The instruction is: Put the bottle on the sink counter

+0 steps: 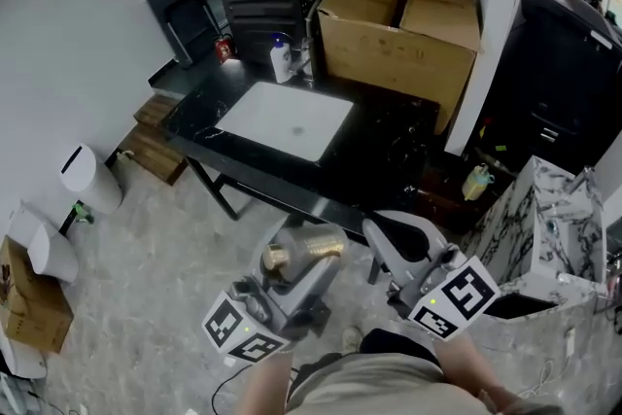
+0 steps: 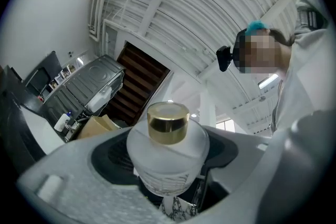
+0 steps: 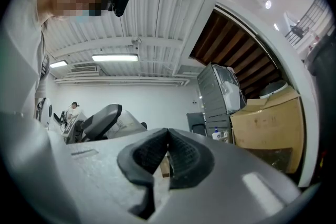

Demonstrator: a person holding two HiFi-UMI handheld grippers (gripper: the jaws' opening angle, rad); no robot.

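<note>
A frosted white bottle [image 2: 167,159] with a gold cap [image 2: 168,122] is clamped between the jaws of my left gripper [image 2: 168,176], pointing up toward the ceiling. In the head view the same bottle [image 1: 303,253] lies in the left gripper [image 1: 309,269], low over the floor in front of the counter. The black sink counter [image 1: 389,151] with its white basin [image 1: 287,120] stands farther ahead. My right gripper [image 1: 397,238] hangs beside the left one; its pads [image 3: 181,153] touch each other with nothing between them.
A big cardboard box [image 1: 398,24] and a white pump bottle [image 1: 280,58] occupy the counter's back. A dark chair [image 1: 180,0] stands behind it. A marble-patterned block [image 1: 549,219] is at the right, wooden steps [image 1: 154,143] and white bins [image 1: 87,176] at the left.
</note>
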